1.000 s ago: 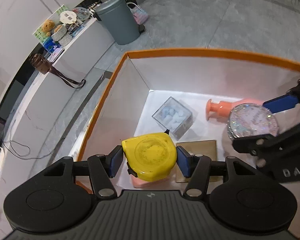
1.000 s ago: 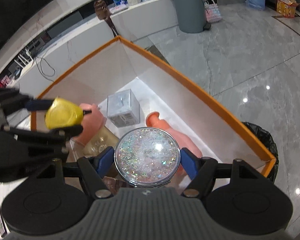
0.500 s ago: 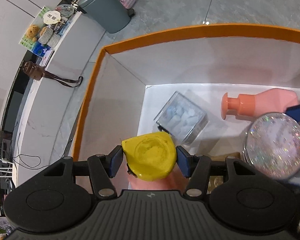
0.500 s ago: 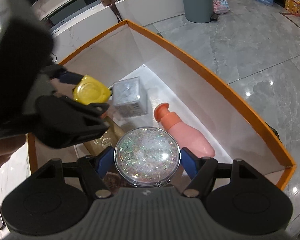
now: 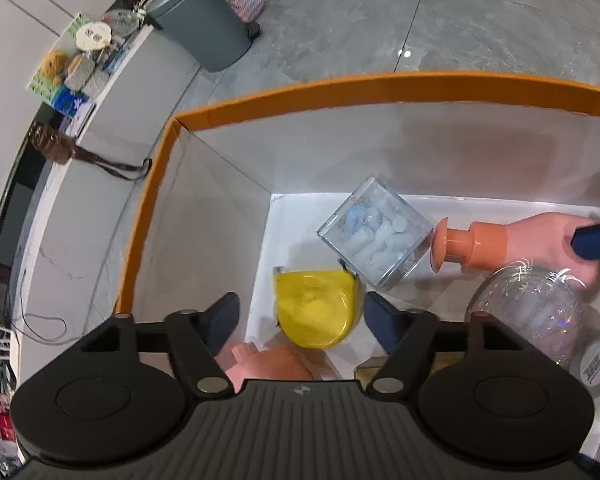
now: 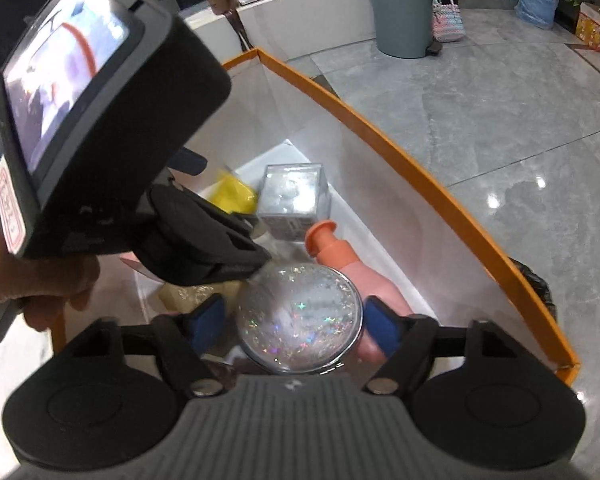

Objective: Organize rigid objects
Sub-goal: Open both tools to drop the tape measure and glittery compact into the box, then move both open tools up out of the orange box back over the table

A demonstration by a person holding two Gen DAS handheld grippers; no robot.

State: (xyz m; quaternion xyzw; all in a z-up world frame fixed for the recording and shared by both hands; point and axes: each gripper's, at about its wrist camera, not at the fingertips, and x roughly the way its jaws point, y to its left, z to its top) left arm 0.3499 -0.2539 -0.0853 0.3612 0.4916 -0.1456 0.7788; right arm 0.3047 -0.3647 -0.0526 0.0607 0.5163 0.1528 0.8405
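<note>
Left wrist view, lower centre: my left tool (image 5: 298,318) stands released, its jaws having just been opening; the yellow tape measure (image 5: 314,308) lies between the blue pads with clear gaps on both sides, resting on the white floor of the orange-rimmed box (image 5: 380,84).

Right wrist view, lower centre: my right tool (image 6: 296,322) has likewise just been opening. The glitter globe (image 6: 300,316) sits between its pads, a visible gap at the left pad and a narrow one at the right, so I read it as let go; whether it rests fully on the box floor cannot be told.

Outward from the tools, toward the middle of the frame: a clear cube of pale pieces (image 5: 376,236) touches the tape measure's upper right corner, and a pink pump bottle (image 5: 500,244) lies on its side just beside the cube. A gold-coloured flat item (image 6: 196,296) is partly hidden under the left tool.

Progress, as a judgement: both carried objects appear delivered into the box alongside earlier contents. What remains is to withdraw both tools; whether more objects wait outside the box is not shown.
</note>
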